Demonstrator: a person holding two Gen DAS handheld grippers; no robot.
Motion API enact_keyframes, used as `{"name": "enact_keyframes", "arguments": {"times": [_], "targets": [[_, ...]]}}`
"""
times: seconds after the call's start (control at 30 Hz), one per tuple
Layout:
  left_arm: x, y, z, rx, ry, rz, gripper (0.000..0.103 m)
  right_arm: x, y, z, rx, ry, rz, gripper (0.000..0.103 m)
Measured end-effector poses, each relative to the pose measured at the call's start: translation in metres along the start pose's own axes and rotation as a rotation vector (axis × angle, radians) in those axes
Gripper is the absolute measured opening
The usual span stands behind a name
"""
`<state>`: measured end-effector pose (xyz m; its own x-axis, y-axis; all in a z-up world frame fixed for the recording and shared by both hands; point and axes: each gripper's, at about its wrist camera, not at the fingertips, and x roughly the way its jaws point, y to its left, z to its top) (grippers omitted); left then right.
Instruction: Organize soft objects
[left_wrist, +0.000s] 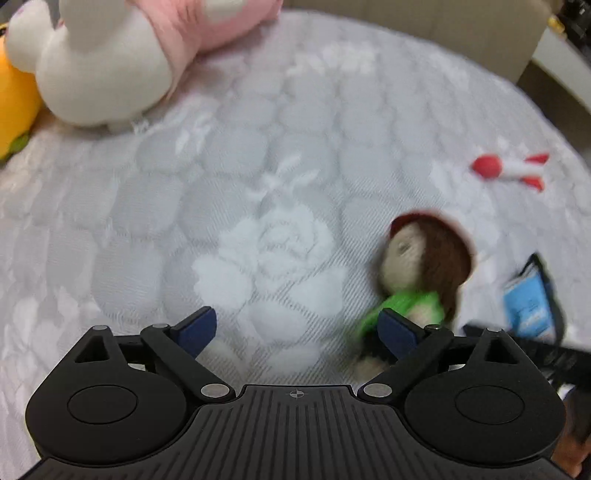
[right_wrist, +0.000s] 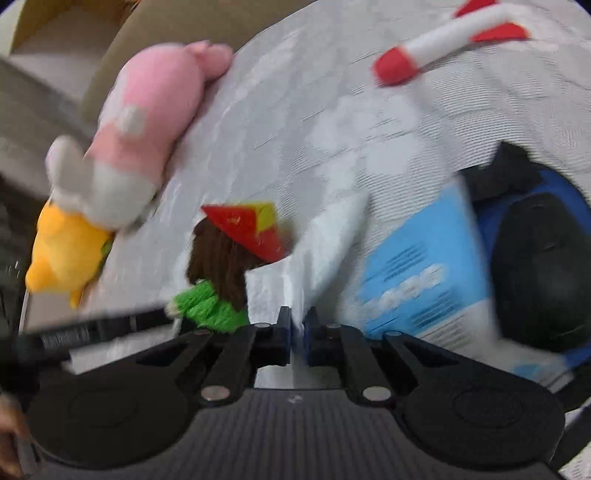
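Note:
A small doll (left_wrist: 424, 266) with brown yarn hair, a red hat and a green top lies on the white quilted bed cover (left_wrist: 258, 166). My left gripper (left_wrist: 299, 332) hangs open just above the cover, and its right pad (left_wrist: 399, 332) is beside the doll's green body. The right wrist view shows the same doll (right_wrist: 221, 269) left of my right gripper (right_wrist: 297, 332), whose fingers are shut with nothing clearly between them. A pink and white plush (left_wrist: 110, 55) and a yellow plush (left_wrist: 14, 107) lie at the far left. A red and white rocket plush (left_wrist: 509, 170) lies at the right.
A blue and white pack (right_wrist: 417, 273) leans against a blue and black bag (right_wrist: 535, 258) right of my right gripper. The pack (left_wrist: 528, 299) also shows at the right edge of the left view. A beige headboard or wall (left_wrist: 424, 22) borders the bed's far side.

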<state>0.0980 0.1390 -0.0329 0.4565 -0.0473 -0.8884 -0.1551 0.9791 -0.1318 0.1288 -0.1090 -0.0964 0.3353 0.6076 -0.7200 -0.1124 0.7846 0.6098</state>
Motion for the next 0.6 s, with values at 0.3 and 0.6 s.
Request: {"name": "enact_keyframes", "arguments": {"times": [0.3,0.6], "targets": [[0.004,-0.069,-0.010,0.310,-0.126,-0.131,0.098,-0.025,-0.018,0.017,0.099,-0.112,0.026,0.011],[0.007,-0.121,-0.051,0.701,-0.162,-0.193,0.098,-0.038,-0.018,0.024,0.091,-0.157,0.023,0.012]]}}
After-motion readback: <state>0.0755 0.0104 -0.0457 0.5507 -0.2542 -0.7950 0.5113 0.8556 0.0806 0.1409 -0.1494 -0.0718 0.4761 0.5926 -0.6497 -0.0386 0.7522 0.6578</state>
